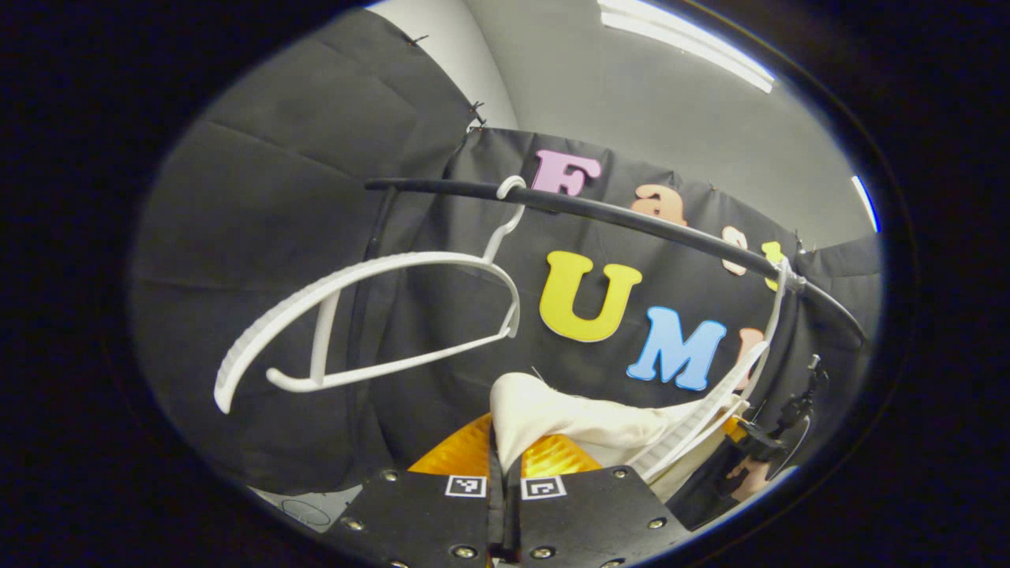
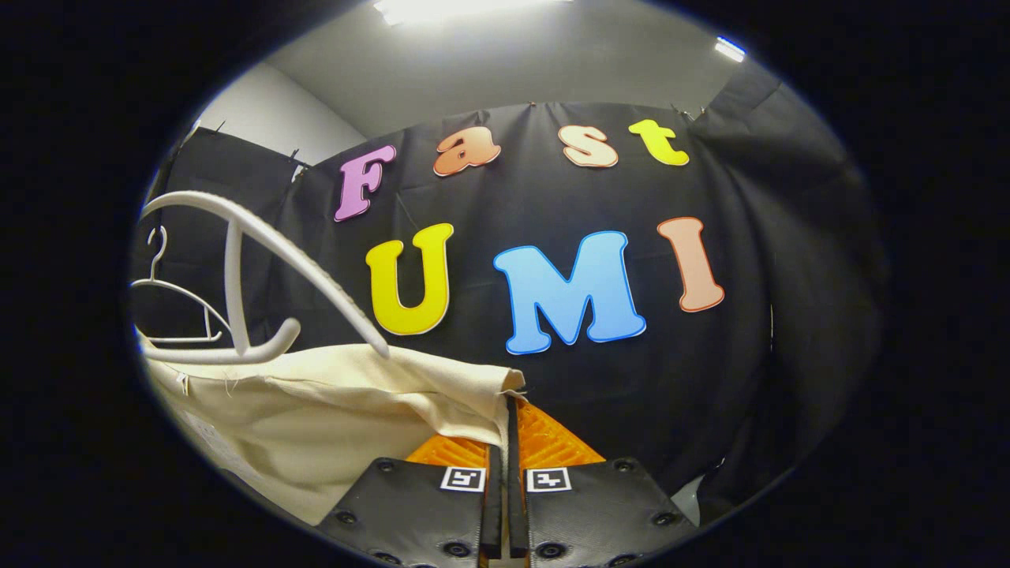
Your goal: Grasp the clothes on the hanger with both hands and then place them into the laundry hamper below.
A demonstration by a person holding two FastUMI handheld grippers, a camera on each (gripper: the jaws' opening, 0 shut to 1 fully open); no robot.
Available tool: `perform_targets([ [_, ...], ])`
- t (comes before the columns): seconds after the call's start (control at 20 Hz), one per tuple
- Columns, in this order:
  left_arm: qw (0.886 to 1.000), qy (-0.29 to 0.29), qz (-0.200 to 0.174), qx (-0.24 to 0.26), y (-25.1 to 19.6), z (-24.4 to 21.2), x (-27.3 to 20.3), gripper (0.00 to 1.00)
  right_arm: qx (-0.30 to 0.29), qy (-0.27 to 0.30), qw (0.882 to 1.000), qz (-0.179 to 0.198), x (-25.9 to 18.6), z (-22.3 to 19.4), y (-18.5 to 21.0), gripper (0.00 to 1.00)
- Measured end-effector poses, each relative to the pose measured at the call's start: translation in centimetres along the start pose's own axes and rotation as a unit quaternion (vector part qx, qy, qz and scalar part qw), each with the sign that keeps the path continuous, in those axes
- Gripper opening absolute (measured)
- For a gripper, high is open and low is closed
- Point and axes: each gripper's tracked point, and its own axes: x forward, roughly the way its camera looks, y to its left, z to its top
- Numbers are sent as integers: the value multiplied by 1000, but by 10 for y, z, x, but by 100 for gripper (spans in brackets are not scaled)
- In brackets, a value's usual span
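Observation:
A cream cloth garment (image 1: 568,418) hangs between my two grippers, below a black rail (image 1: 600,211). In the left gripper view my left gripper (image 1: 505,465) is shut on one corner of the garment, which bunches above the orange fingers. The garment's far end trails to a white hanger (image 1: 726,402) at the right, where the other gripper (image 1: 761,446) and a hand show. In the right gripper view my right gripper (image 2: 507,430) is shut on the garment's (image 2: 316,410) edge, and a white hanger (image 2: 252,260) sits just above the cloth at the left.
An empty white hanger (image 1: 371,315) hangs on the rail at the left in the left gripper view; it also shows small at the far left as a hanger (image 2: 177,300) in the right gripper view. Black cloth walls surround everything.

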Motion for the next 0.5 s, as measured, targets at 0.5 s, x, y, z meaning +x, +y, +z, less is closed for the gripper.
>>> perform_targets([
  [0.5,999,23,44,21,22,-39,-62,1,-5,56,998,39,-63,-45,-5,5],
])
